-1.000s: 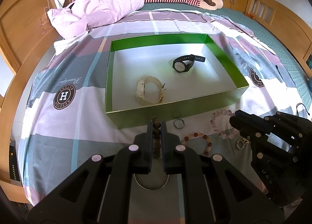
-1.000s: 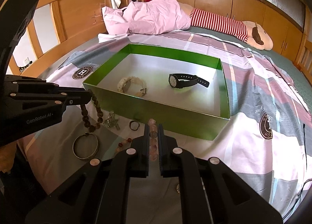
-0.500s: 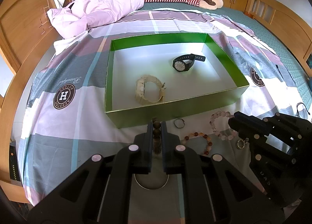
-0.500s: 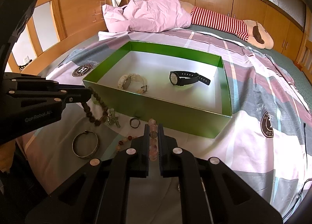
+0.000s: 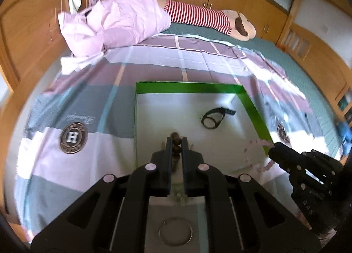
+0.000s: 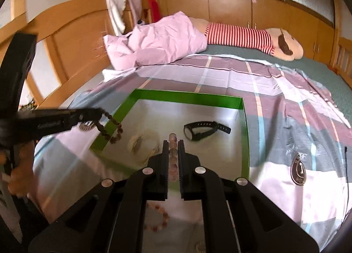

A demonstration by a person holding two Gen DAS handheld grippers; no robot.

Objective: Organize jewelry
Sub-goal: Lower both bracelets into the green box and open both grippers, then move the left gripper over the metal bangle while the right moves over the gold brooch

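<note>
Left gripper (image 5: 176, 143) is clamped on a dark bead bracelet (image 6: 111, 130), which hangs over the near-left rim of the green box (image 5: 189, 87); the right gripper (image 6: 173, 149) is pinched shut on a pink bead bracelet (image 5: 259, 154) (partly blurred) above the box floor. Ahead of both lie a black watch (image 6: 203, 129) and a pale watch (image 6: 140, 141). Each strand is best lowered inside the walls, clear of the watches, before release. Half a second ago both bracelets were held short of the box, above the bedsheet (image 5: 72, 165); a bangle (image 5: 175, 232) and an amber bracelet (image 6: 157, 217) are left behind.
</note>
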